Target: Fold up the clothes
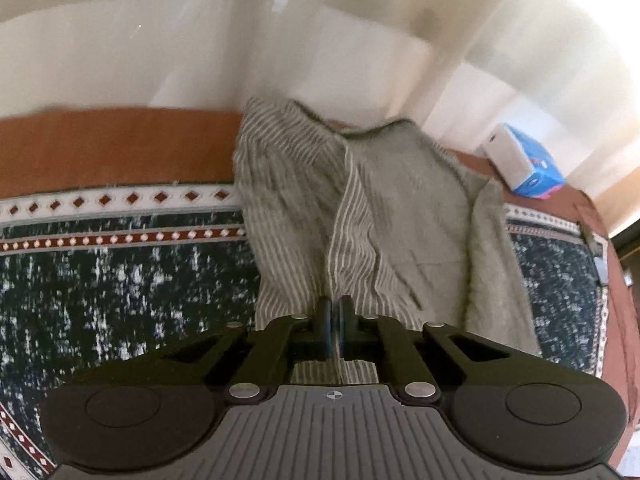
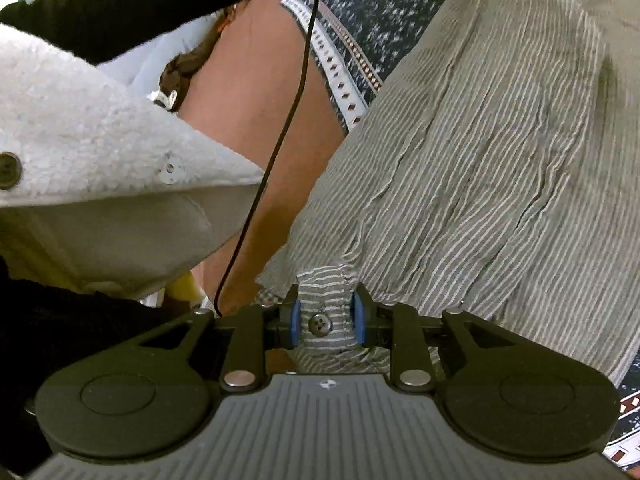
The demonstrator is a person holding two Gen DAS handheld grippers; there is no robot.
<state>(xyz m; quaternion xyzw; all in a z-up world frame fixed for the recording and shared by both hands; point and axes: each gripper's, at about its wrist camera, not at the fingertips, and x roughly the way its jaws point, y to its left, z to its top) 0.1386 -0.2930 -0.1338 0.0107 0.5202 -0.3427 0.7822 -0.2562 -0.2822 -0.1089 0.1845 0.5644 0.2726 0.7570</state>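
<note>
A grey-green striped shirt (image 1: 304, 184) lies crumpled on a dark patterned cloth (image 1: 100, 280), with its plain inner side (image 1: 416, 208) turned up on the right. My left gripper (image 1: 335, 312) is shut on a striped edge of the shirt near the view's centre. In the right wrist view the striped shirt (image 2: 480, 152) spreads up and to the right. My right gripper (image 2: 326, 316) holds a buttoned strip (image 2: 320, 324) of the shirt, and its blue pads (image 2: 295, 322) press on both sides of the strip.
A blue and white box (image 1: 524, 160) sits at the far right on the orange border (image 1: 112, 144). A person's fleecy white sleeve (image 2: 100, 128) and a black cable (image 2: 280, 132) lie left of my right gripper. A pale wall (image 1: 200, 40) rises behind.
</note>
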